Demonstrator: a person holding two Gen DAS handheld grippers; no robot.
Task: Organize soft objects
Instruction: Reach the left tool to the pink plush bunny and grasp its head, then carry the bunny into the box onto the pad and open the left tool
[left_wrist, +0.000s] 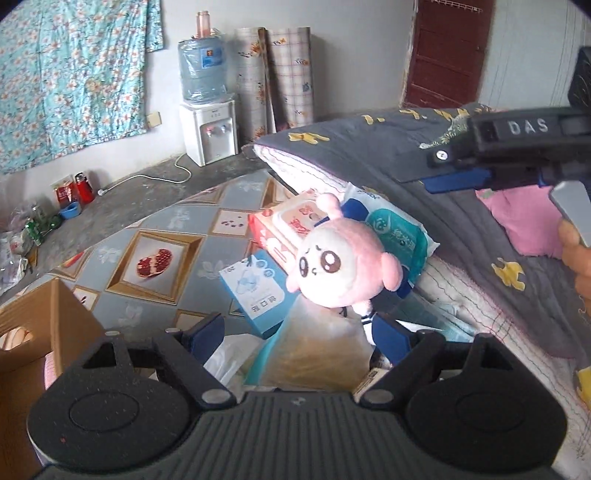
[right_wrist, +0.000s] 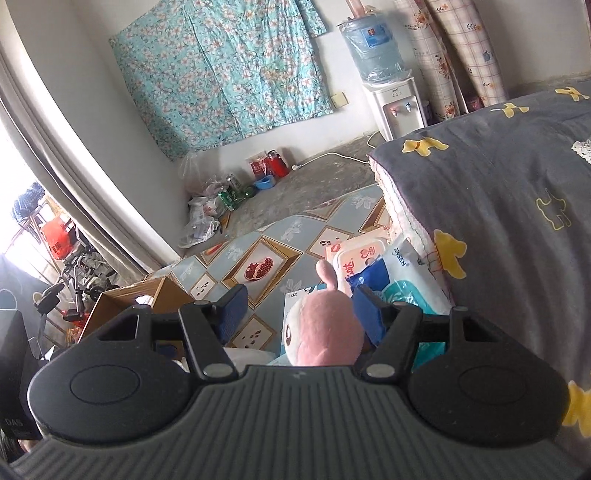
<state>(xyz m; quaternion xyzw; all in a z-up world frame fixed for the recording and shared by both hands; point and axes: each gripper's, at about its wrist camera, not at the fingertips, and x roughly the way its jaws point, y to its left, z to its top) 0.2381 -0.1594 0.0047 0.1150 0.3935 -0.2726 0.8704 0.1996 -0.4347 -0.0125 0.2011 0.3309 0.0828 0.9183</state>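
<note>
The pink plush toy (left_wrist: 338, 264) lies on a heap of wipe packs (left_wrist: 397, 229) and a blue box (left_wrist: 255, 291) on the patterned floor mat (left_wrist: 155, 236), against the near edge of the bed quilt (left_wrist: 369, 147). It looks light and squashy; the round head offers the fullest hold. The left tongs (left_wrist: 295, 332) are spread and empty just before it. The right tongs (right_wrist: 301, 310) straddle its head, not clearly pinching. A cardboard box (left_wrist: 48, 325) stands open to the left, with clear mat between.
</note>
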